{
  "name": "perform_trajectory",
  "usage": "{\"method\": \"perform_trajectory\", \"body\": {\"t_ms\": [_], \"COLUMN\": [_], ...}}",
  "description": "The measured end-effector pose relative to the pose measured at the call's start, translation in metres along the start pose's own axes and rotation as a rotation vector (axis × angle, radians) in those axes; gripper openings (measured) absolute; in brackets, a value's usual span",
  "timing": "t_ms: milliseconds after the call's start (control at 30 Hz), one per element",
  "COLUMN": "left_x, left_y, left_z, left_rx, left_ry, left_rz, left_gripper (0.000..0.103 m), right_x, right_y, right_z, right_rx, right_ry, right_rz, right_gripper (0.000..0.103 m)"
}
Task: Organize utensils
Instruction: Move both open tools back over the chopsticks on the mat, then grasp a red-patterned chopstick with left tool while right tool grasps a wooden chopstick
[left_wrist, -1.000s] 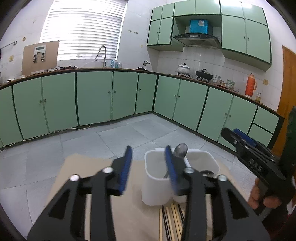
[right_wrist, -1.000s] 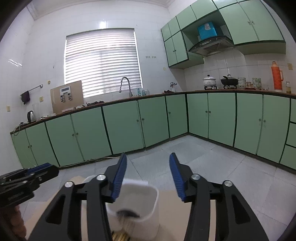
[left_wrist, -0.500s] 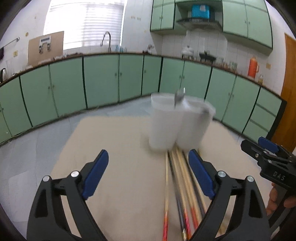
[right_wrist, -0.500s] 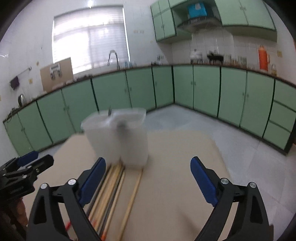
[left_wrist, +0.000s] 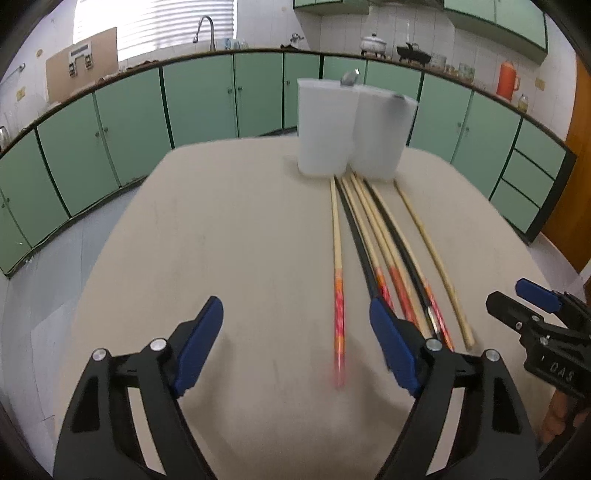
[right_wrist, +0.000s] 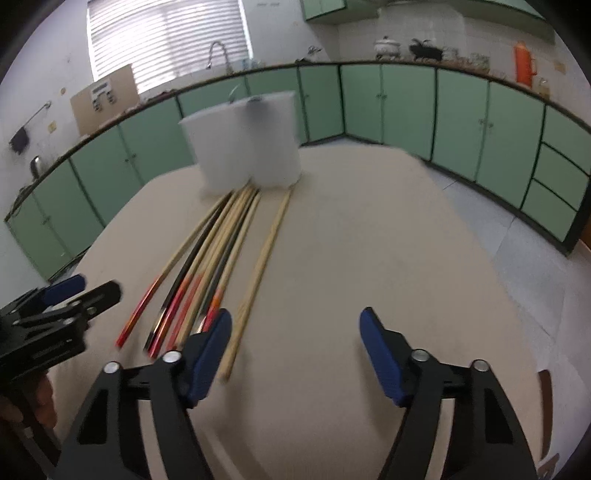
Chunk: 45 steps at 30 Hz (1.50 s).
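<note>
So far, going left to right across what I can see:

Left hand-held gripper (left_wrist: 295, 332): mine, jaws apart with nothing between the pads; they have just been closing a little. It hangs over bare table (left_wrist: 221, 240), with the leftmost chopstick's red end just inside its right pad.

Chopsticks (left_wrist: 373, 251): a loose fan of them lies flat on the table, pale bamboo ones mixed with black ones, several with red patterned ends nearest me. Their far tips touch or nearly touch the foot of the holder. One plain bamboo stick (left_wrist: 432, 254) lies apart at the right edge of the fan. None of these is put away yet.

Utensil holder (left_wrist: 351, 129): a white two-compartment caddy stands upright at the far side of the table. A spoon bowl (left_wrist: 349, 78) sticks up above its rim, and something dark shows at the rim of the right compartment, too blurred to name. I judge that part already sorted.

Right hand-held gripper (right_wrist: 295, 343): also mine, jaws apart and empty, and they too have just been closing somewhat. It hangs beside the near ends of the chopsticks, its left pad just next to the plain bamboo stick.

Done: at least one spoon stands in the holder.

Left: every chopstick on the table has yet to be picked up and stood in a compartment; I judge the task well short of halfway.
</note>
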<state>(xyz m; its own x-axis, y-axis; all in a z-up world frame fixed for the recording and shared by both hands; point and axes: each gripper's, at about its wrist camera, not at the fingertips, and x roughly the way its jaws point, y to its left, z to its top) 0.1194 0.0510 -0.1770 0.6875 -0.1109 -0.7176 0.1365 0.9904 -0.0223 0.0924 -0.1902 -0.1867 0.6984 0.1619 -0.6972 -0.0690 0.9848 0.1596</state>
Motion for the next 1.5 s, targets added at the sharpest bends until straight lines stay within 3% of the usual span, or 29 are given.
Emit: {"method": "perform_trajectory", "body": {"t_ms": [233, 500, 667, 833, 933, 1067, 1333, 1500], "left_x": [0.002, 0.007, 0.005, 0.004, 0.005, 0.005, -0.006, -0.034], "left_y": [-0.009, -0.013, -0.011, -0.016, -0.02, -0.027, -0.03, -0.031], "left_z": [-0.019, -0.025, -0.025, -0.025, -0.025, -0.024, -0.016, 0.006], "left_rx": [0.001, -0.01, -0.026, -0.016, -0.003, 0.016, 0.034, 0.064], "left_ry": [0.056, 0.073, 0.069, 0.067, 0.065, 0.064, 0.043, -0.028], "left_rz": [-0.01, -0.023, -0.027, -0.031, -0.035, -0.035, -0.041, -0.029], "left_gripper": [0.07, 0.064, 0.053, 0.046, 0.03, 0.006, 0.005, 0.005], "right_x": [0.003, 0.008, 0.006, 0.006, 0.007, 0.007, -0.004, -0.031], "right_y": [0.024, 0.03, 0.028, 0.026, 0.025, 0.022, 0.011, 0.008], "right_z": [-0.015, -0.018, -0.02, -0.02, -0.019, -0.018, -0.011, 0.006], "right_rx": [-0.055, -0.08, -0.089, -0.087, -0.085, -0.079, -0.062, -0.092], "right_ry": [0.053, 0.042, 0.044, 0.043, 0.044, 0.046, 0.035, -0.045], "right_rz": [0.036, 0.006, -0.017, -0.021, -0.018, -0.017, 0.0, -0.012], "right_gripper": [0.045, 0.038, 0.019, 0.019, 0.019, 0.009, 0.007, 0.007]}}
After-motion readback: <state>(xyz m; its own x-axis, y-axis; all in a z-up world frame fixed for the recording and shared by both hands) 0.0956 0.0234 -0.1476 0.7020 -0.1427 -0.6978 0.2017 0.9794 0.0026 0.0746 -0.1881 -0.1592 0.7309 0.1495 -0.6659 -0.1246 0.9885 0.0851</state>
